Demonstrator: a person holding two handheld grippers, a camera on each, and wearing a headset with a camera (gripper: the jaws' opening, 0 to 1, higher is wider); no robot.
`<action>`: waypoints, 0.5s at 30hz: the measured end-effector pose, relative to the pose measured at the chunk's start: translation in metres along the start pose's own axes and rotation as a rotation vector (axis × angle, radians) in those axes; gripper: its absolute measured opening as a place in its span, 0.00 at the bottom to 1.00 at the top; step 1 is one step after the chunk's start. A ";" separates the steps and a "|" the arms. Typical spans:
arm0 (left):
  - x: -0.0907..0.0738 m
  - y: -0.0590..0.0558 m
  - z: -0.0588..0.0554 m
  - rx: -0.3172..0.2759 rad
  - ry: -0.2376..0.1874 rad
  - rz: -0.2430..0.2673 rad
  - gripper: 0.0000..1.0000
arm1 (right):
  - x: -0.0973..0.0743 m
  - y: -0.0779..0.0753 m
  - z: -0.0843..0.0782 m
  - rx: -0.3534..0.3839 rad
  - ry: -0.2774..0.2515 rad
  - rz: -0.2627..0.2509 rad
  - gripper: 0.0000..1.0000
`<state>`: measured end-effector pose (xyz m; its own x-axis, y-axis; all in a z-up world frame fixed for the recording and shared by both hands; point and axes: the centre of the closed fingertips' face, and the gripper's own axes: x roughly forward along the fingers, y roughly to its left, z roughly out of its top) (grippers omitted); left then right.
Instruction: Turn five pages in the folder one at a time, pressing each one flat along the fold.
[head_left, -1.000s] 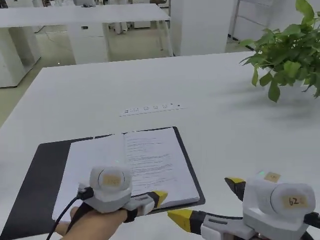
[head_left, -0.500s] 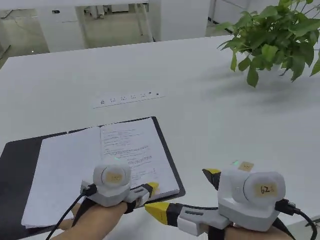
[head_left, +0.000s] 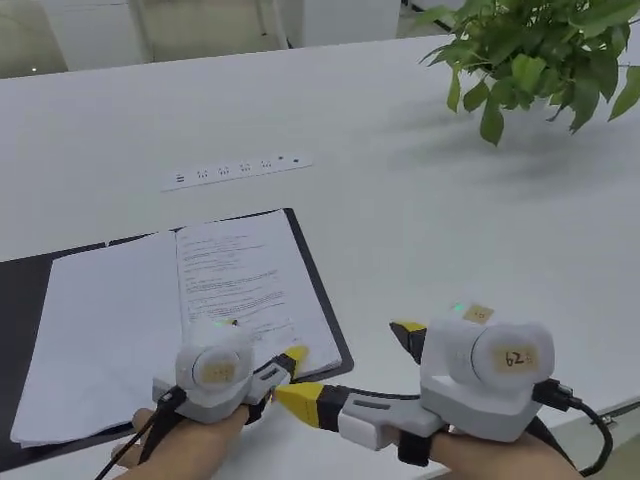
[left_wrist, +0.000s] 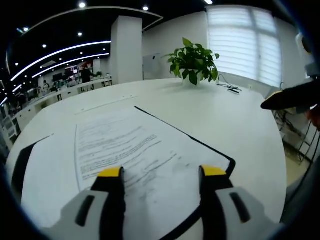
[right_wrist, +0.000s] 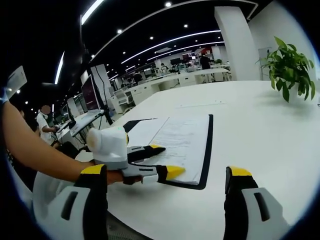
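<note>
The left tool (head_left: 285, 365) is held in the left hand (head_left: 188, 440) and is pointed forward and a little to the right. Its yellow-tipped jaws are set apart, and in the left gripper view they are seen level with each other. The right tool (head_left: 354, 362) is gripped by the right hand (head_left: 490, 458) and is turned leftward, towards the left tool. Its jaws are spread wide (more widely than the left pair), and its nearer tip is brought just beside the left tool's tips. The left forearm (right_wrist: 35, 150) is seen bare and extended in the right gripper view.
</note>
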<state>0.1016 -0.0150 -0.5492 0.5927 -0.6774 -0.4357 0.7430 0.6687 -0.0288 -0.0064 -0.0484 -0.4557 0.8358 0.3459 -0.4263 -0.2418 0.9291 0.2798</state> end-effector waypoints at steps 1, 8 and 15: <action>0.000 0.001 0.000 -0.001 -0.003 -0.001 0.59 | 0.000 0.000 -0.001 0.003 0.002 0.000 0.97; 0.000 0.003 0.001 0.006 -0.024 -0.007 0.54 | 0.003 -0.002 -0.010 0.026 0.020 0.000 0.97; 0.001 0.010 0.001 -0.005 -0.026 0.001 0.44 | 0.006 -0.002 -0.011 0.040 0.029 0.003 0.97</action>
<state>0.1095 -0.0093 -0.5495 0.6014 -0.6846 -0.4119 0.7409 0.6708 -0.0332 -0.0064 -0.0468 -0.4686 0.8200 0.3532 -0.4504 -0.2243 0.9223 0.3148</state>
